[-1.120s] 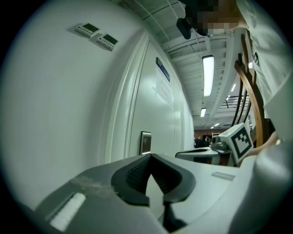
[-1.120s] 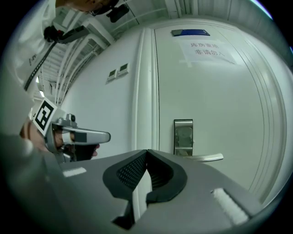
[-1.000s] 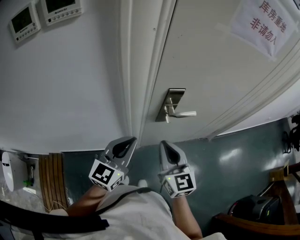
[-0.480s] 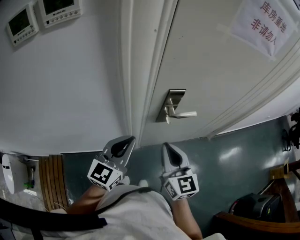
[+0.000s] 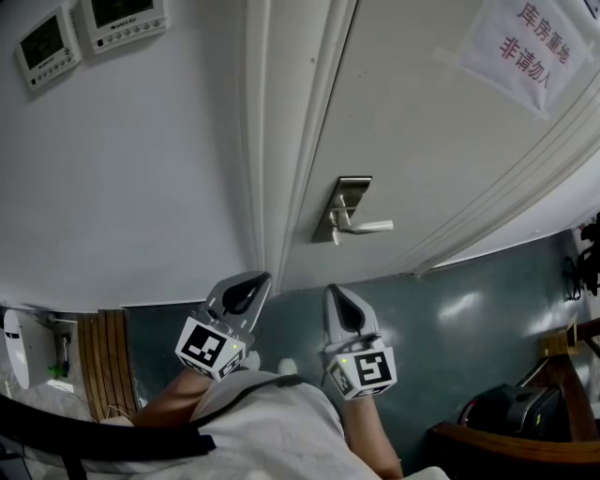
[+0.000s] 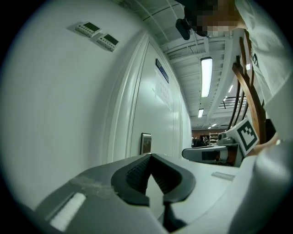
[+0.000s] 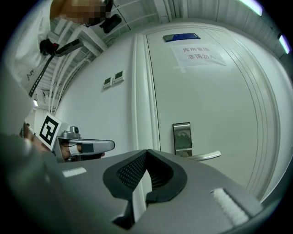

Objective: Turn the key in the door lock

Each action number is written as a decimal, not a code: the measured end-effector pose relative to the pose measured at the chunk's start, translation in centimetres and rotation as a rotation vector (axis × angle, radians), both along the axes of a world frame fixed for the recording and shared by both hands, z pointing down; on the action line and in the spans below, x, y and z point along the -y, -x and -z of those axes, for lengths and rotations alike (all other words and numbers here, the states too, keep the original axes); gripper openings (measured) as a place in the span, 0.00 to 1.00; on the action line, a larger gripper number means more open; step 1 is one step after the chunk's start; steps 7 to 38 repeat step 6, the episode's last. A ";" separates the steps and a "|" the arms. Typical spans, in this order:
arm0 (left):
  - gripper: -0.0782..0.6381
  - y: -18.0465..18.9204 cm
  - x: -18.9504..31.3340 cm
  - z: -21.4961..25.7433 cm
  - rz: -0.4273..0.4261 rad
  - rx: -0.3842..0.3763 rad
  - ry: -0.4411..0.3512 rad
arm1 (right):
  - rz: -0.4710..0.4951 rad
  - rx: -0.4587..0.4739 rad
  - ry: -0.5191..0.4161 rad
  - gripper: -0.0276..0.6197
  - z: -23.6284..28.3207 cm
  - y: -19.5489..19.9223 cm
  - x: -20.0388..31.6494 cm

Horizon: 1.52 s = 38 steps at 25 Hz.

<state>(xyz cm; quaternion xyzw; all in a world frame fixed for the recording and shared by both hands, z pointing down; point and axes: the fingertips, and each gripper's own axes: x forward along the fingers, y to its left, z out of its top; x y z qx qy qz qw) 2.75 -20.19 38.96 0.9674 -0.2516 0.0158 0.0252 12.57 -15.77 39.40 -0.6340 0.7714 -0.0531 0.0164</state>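
Note:
The pale door carries a metal lock plate with a lever handle pointing right. I cannot make out a key at the lock. Both grippers hang side by side below the plate and well short of it, pointing at the door. My left gripper is shut and empty, and aims at the door frame left of the plate. My right gripper is also shut with nothing in it. The right gripper view shows the plate and handle just beyond its tips.
Two wall control panels hang at the upper left. A paper notice is taped to the door. A wooden chair and a dark bag stand at the lower right. A slatted wooden piece stands at the lower left.

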 end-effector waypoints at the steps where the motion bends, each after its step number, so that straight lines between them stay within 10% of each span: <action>1: 0.11 0.1 0.0 0.0 0.000 0.001 0.000 | -0.001 -0.005 0.003 0.05 -0.1 0.0 0.0; 38: 0.11 0.5 0.0 -0.3 0.001 0.008 -0.001 | -0.007 -0.014 0.011 0.05 -0.3 0.0 0.0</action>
